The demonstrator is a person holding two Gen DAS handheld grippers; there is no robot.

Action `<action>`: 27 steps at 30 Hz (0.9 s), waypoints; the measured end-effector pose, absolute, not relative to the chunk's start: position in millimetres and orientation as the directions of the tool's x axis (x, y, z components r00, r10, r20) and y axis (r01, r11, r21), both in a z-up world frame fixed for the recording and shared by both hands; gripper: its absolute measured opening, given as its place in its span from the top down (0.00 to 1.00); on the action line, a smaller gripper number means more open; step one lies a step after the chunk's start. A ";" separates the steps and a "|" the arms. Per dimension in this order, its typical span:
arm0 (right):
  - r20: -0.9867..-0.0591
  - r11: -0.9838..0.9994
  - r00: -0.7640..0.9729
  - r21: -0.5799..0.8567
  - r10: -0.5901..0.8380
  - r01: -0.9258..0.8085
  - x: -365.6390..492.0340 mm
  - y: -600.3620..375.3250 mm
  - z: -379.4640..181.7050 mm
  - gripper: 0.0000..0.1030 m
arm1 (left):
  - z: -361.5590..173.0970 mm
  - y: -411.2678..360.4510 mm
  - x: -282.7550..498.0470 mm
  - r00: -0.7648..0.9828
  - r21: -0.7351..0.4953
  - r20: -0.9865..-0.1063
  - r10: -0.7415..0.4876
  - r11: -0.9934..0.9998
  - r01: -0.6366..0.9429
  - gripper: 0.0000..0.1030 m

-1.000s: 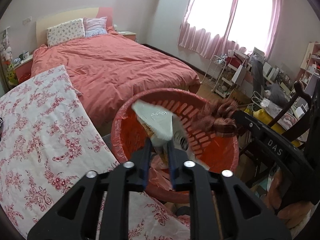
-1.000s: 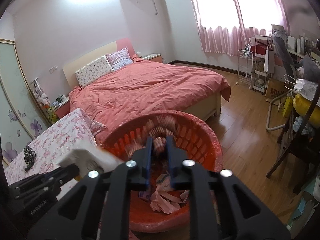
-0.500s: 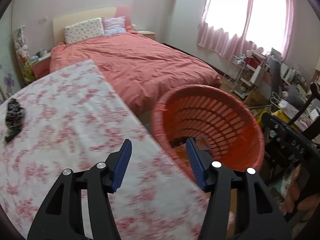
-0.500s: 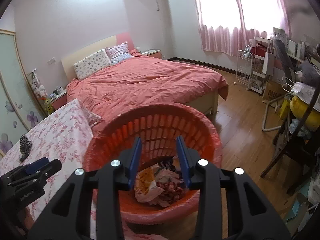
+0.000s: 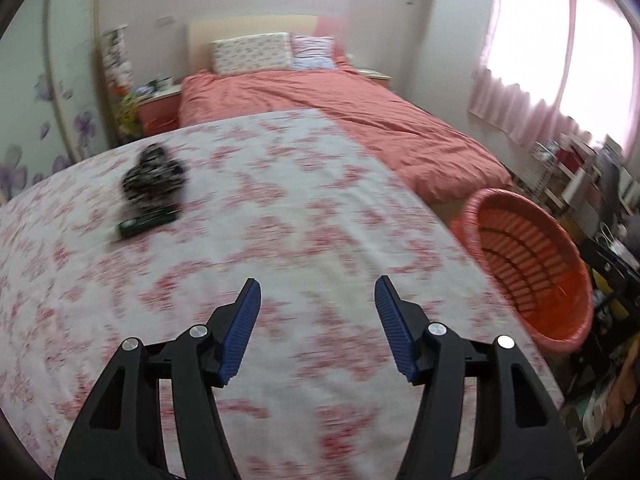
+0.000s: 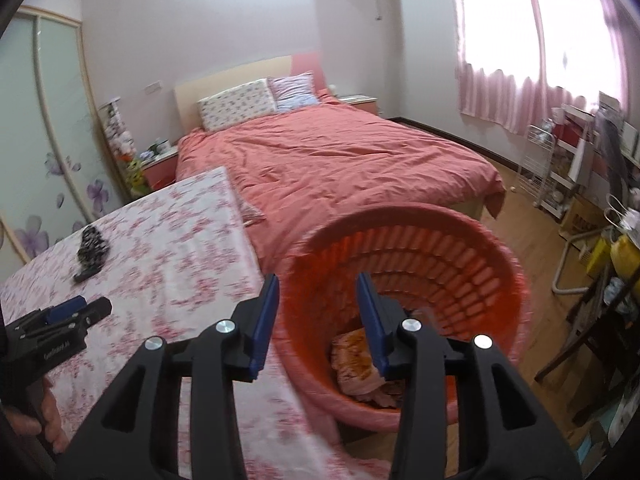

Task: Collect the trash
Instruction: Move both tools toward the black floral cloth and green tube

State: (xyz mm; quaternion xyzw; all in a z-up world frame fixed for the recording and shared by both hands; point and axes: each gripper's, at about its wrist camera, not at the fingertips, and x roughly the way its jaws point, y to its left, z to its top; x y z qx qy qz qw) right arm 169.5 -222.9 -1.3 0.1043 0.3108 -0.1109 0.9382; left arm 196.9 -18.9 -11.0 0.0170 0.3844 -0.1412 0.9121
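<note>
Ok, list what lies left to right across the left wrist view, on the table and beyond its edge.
Black-and-white crumpled item with a dark green tube just in front of it, then the open left gripper over the floral tablecloth, then the orange basket off the table's right edge.

Pale-walled bedroom: coral-covered bed, pink-curtained bright window, seemingly wooden floor.

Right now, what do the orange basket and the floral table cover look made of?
Orange basket: looks like moulded plastic, glossy, with regular slotted walls; a thin pinkish film, probably a bag liner, folds over its rim. Floral table cover: looks like woven fabric, matte, white with a red flower print, draping over the table edge. Motion blur hides any weave.
</note>
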 end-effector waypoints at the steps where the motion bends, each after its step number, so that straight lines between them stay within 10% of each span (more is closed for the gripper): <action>1: -0.609 0.957 0.782 0.126 -0.134 0.262 170.7 -217.0 -1.4 0.61 | -11.5 -9.2 198.3 0.666 -0.085 -0.707 -0.237 0.964 0.253 0.42; 27: -0.681 0.973 0.696 0.181 0.228 -0.141 284.0 17.5 -23.5 0.61 | -8.7 184.3 206.7 0.705 -0.128 -0.709 -0.032 0.988 -0.084 0.42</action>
